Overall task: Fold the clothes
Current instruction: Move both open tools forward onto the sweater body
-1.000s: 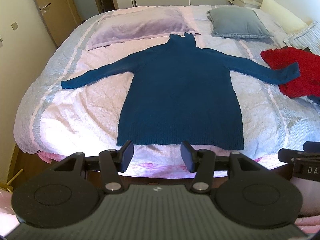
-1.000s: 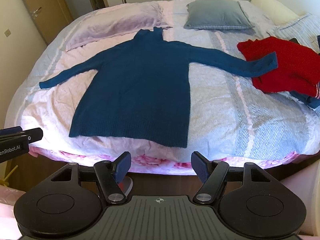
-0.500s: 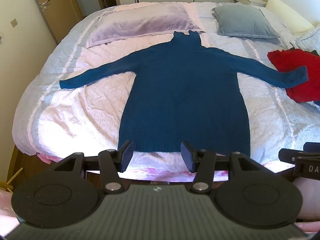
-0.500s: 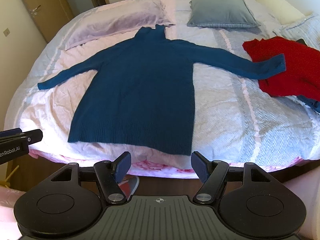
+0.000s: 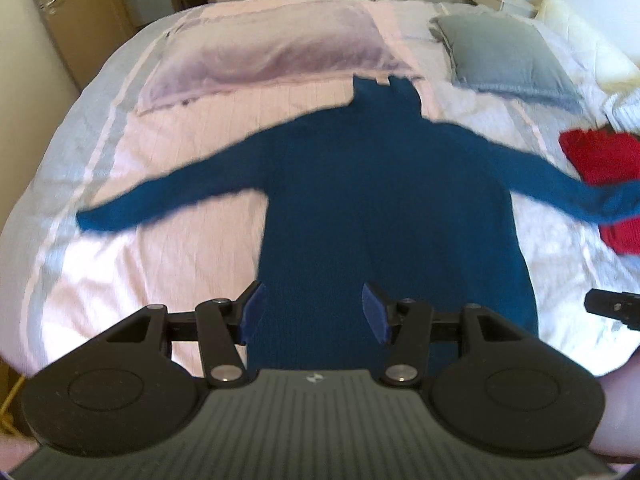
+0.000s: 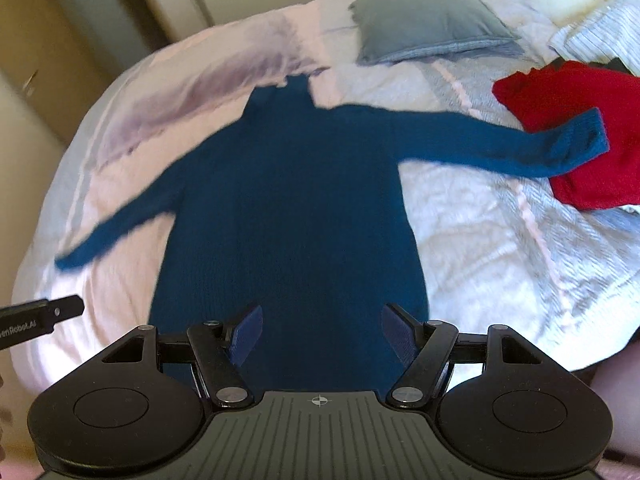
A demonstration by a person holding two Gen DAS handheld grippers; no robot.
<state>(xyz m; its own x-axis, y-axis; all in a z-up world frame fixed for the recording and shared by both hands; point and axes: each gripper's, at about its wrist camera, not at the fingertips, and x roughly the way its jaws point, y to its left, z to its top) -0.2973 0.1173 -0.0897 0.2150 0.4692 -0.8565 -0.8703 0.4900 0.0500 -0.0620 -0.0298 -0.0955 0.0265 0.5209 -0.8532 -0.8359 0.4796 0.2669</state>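
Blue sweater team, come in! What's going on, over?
Left gripper open, right gripper open, both empty. Blue sweater flat on bed, unfolded. One sleeve cuff overlaps red garment.

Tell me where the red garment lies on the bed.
The red garment lies at the bed's right side in both views, under the cuff of the blue sweater's outstretched sleeve.

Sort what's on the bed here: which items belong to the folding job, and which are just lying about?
Part of the job:
- blue sweater, spread flat, sleeves out
- left gripper and right gripper, both open and empty
- red garment, probably next to fold

Lying about:
- lilac pillow
- grey pillow
- striped bedding
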